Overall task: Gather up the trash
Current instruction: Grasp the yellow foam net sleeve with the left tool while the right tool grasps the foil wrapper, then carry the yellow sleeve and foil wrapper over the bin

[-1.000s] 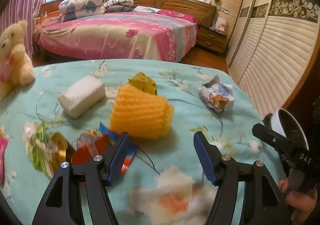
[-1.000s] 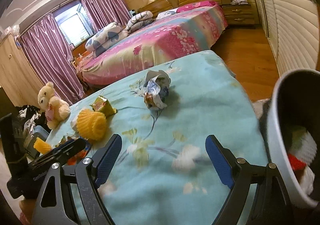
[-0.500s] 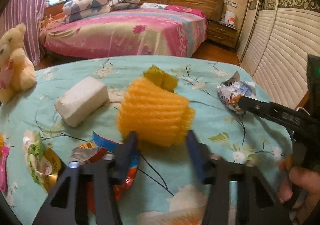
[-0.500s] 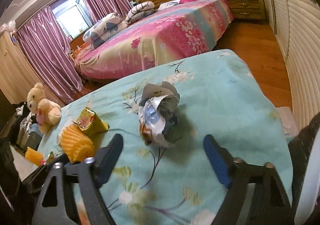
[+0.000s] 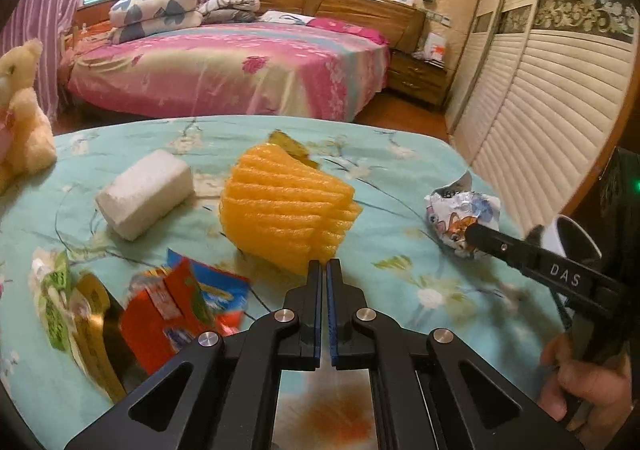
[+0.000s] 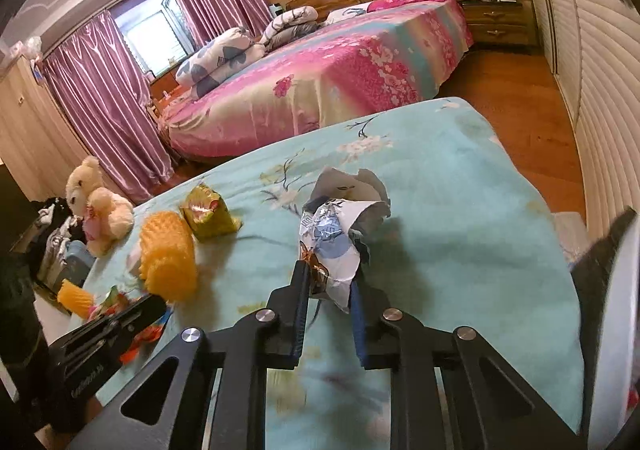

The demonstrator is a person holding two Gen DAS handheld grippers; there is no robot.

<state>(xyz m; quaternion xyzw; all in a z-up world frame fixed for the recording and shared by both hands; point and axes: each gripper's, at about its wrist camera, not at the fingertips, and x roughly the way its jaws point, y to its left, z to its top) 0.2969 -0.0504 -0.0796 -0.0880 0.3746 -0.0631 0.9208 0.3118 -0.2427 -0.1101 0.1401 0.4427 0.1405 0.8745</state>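
Observation:
A yellow foam net (image 5: 288, 210) lies in the middle of the teal flowered cloth (image 5: 404, 166). My left gripper (image 5: 324, 268) is shut, pinching the net's near edge. To the right, a crumpled silver cartoon wrapper (image 6: 340, 234) sits between the fingers of my right gripper (image 6: 328, 280), whose jaws are closing with both pads against it. The left wrist view shows that wrapper (image 5: 460, 210) with the right gripper (image 5: 478, 232) at its near side. The right wrist view shows the foam net (image 6: 168, 254) at the left.
A white foam block (image 5: 146, 194), a red and blue wrapper (image 5: 184, 306) and a green and gold wrapper (image 5: 68, 302) lie at the left. A gold packet (image 6: 208, 214) sits behind the net. A teddy bear (image 6: 100, 206) and a white bin (image 6: 616, 314) flank the cloth.
Both grippers went from wide open to closed: the left onto the foam net's near edge, the right onto the crumpled wrapper after moving forward to it.

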